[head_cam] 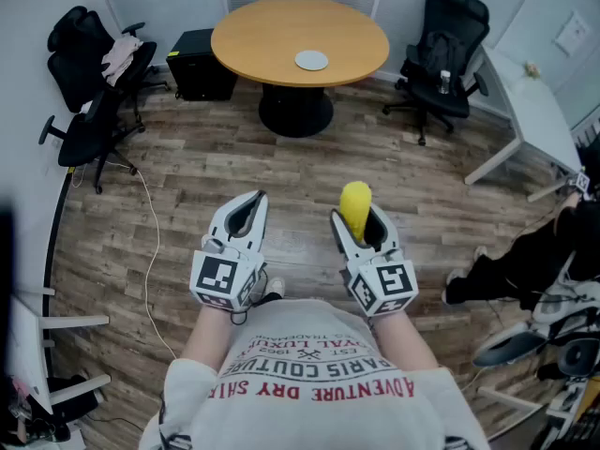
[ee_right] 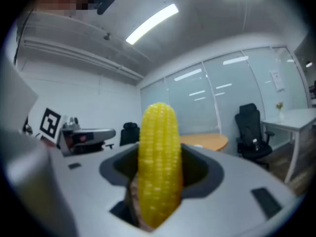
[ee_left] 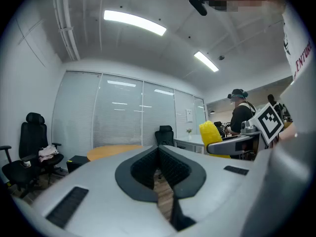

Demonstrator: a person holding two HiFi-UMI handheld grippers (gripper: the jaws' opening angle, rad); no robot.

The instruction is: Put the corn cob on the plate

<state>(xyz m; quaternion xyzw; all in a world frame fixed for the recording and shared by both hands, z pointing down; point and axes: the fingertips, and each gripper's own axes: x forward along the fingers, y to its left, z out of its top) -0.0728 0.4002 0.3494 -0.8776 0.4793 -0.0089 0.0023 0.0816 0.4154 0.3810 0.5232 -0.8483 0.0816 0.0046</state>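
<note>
A yellow corn cob [head_cam: 355, 206] stands upright between the jaws of my right gripper [head_cam: 354, 217], which is shut on it. In the right gripper view the cob [ee_right: 159, 167] fills the middle, its tip above the jaws. My left gripper [head_cam: 255, 198] is held beside it at the same height, with its jaw tips together and nothing between them [ee_left: 159, 149]. From the left gripper view the cob [ee_left: 210, 132] shows at the right. The small white plate [head_cam: 311, 60] lies on the round wooden table [head_cam: 262, 36], far ahead across the floor.
Black office chairs stand at the left [head_cam: 94, 92] and back right [head_cam: 441, 54]. A black box [head_cam: 202, 64] sits beside the table's base. A white desk [head_cam: 534, 101] runs along the right. A seated person [head_cam: 525, 261] is at the right. A cable [head_cam: 150, 242] lies on the floor.
</note>
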